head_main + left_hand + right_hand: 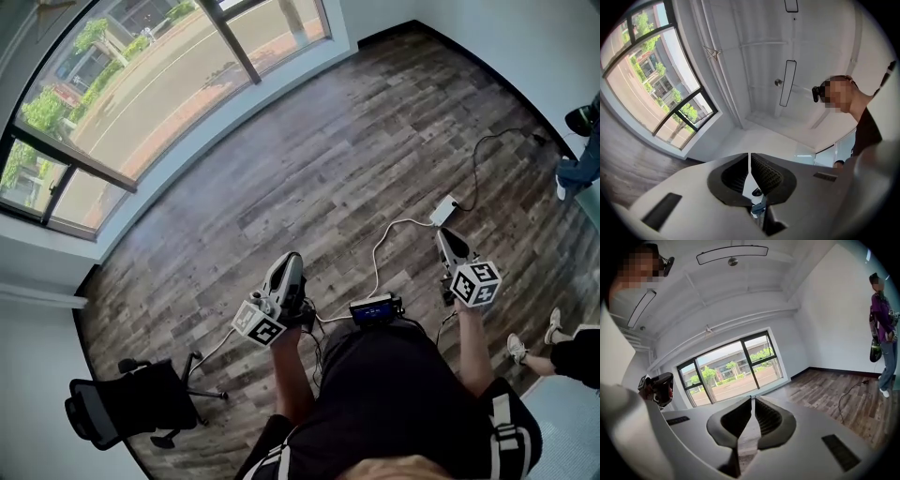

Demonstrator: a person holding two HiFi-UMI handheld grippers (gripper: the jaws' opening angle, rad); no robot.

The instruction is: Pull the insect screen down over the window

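Note:
The large dark-framed window (pixel 141 84) fills the far left wall above a white sill, with street and trees behind its glass. I cannot make out an insect screen in any view. My left gripper (pixel 289 261) is held low in front of the person's body, jaws shut on nothing. In the left gripper view it (pixel 750 159) tilts up toward the ceiling, with the window (pixel 651 89) at its left. My right gripper (pixel 444 236) is also shut and empty. It (pixel 753 400) faces the window (pixel 731 364) from across the room.
A black office chair (pixel 127 403) stands at lower left near the wall. A white power adapter (pixel 443 211) and its cables lie on the wood floor (pixel 328 150). Another person (pixel 881 324) stands by the right wall, and a shoe (pixel 516 349) shows at right.

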